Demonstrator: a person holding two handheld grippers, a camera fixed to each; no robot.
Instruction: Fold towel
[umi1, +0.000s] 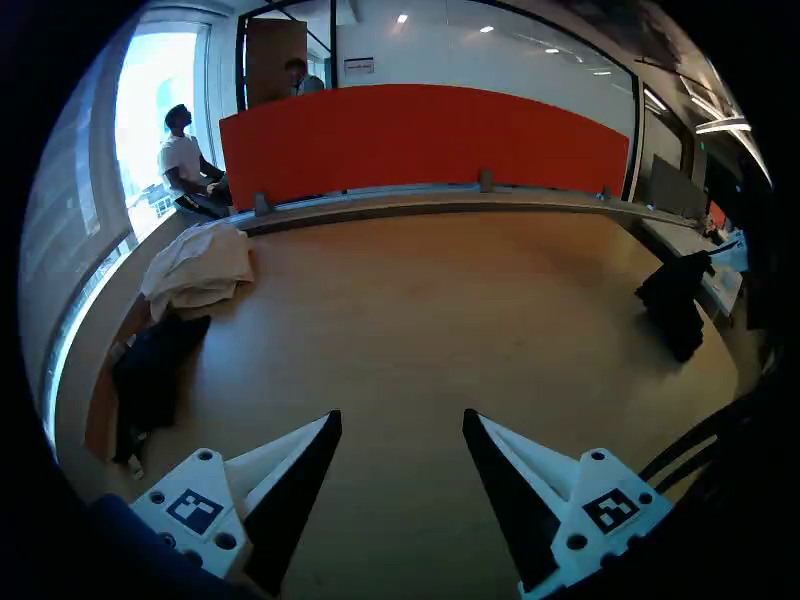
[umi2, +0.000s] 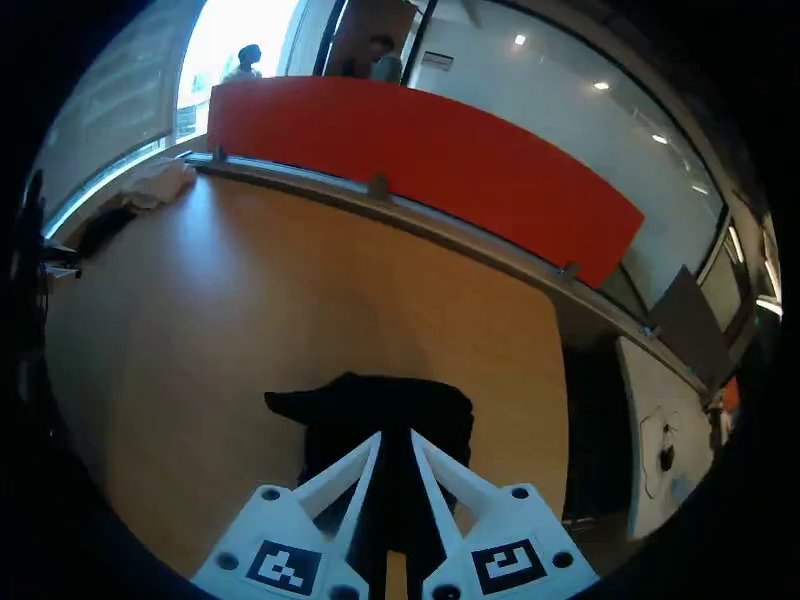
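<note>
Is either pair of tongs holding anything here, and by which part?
Right tongs pinch the crumpled black towel at its near edge; left tongs hold nothing.

Wooden table (umi1: 430, 320): broad bare middle, free passage. Left edge blocked by cream cloth heap (umi1: 198, 268), dark garment (umi1: 150, 375) just beside. Black towel (umi1: 675, 300) near right edge. Red partition (umi1: 430, 140) walls far side.

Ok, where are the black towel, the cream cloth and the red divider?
black towel (umi2: 400, 400), right gripper view, upper middle.
cream cloth (umi1: 200, 265), left gripper view, heap's middle.
red divider (umi1: 430, 135), left gripper view, panel's middle.
</note>
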